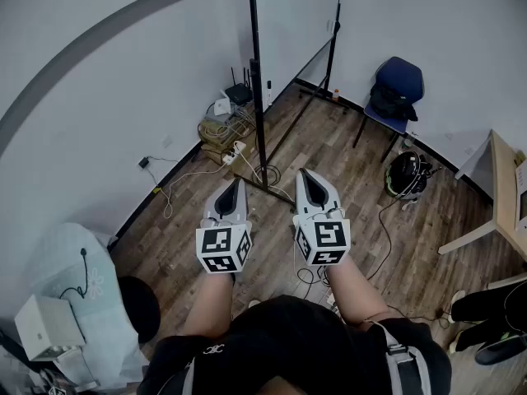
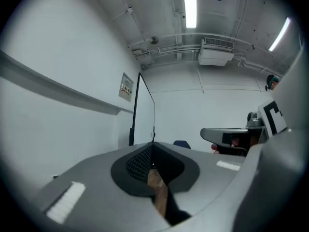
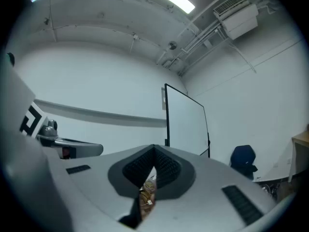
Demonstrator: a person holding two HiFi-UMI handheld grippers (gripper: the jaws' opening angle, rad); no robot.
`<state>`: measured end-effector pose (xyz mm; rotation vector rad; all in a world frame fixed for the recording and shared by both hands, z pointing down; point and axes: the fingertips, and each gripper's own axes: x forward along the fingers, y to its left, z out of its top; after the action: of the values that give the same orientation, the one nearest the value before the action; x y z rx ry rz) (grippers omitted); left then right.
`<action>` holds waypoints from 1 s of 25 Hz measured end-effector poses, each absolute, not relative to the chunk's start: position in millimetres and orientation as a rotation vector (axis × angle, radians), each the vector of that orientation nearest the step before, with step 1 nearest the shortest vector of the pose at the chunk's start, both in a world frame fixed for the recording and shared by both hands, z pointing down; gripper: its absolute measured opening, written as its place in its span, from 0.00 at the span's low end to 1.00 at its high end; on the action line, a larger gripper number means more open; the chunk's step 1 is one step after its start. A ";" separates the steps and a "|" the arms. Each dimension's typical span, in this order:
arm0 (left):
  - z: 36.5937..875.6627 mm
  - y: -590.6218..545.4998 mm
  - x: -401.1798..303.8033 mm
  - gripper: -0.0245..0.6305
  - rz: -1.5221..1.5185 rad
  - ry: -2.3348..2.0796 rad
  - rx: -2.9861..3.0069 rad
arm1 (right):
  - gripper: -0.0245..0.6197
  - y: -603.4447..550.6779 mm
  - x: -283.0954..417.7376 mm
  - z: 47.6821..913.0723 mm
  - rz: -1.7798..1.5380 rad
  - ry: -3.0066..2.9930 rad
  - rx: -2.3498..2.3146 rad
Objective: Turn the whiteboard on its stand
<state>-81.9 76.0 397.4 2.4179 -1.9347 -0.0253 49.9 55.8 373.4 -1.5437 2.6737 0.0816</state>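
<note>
The whiteboard stands ahead of me on its black stand, edge-on to the head view, close to the white wall. It also shows upright in the left gripper view as the whiteboard and in the right gripper view as the whiteboard. My left gripper and right gripper are side by side above the wooden floor, pointing at the stand's foot and short of it. Both are shut with nothing between the jaws: the left gripper and the right gripper touch no part of the board.
A blue chair stands at the back right, with a black helmet on the floor near it. A cardboard box with cables sits by the wall at the stand's foot. A wooden table is at right, a white box at lower left.
</note>
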 end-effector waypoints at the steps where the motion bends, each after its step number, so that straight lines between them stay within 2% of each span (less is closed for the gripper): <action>1: 397.0 75.7 -82.0 0.05 -0.023 -1.933 2.419 | 0.03 56.7 49.0 372.1 0.082 2.675 -1.538; 12: 397.5 74.0 -87.8 0.05 -0.013 -1.898 2.438 | 0.03 63.5 37.0 369.0 0.043 2.659 -1.503; 25: 410.6 84.6 -154.1 0.05 -0.058 -1.788 2.474 | 0.03 79.8 -29.8 391.6 0.034 2.673 -1.603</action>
<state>-154.1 84.6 410.6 2.4745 -1.7875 -0.0577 -29.8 79.8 391.6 -1.6033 2.6726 0.0337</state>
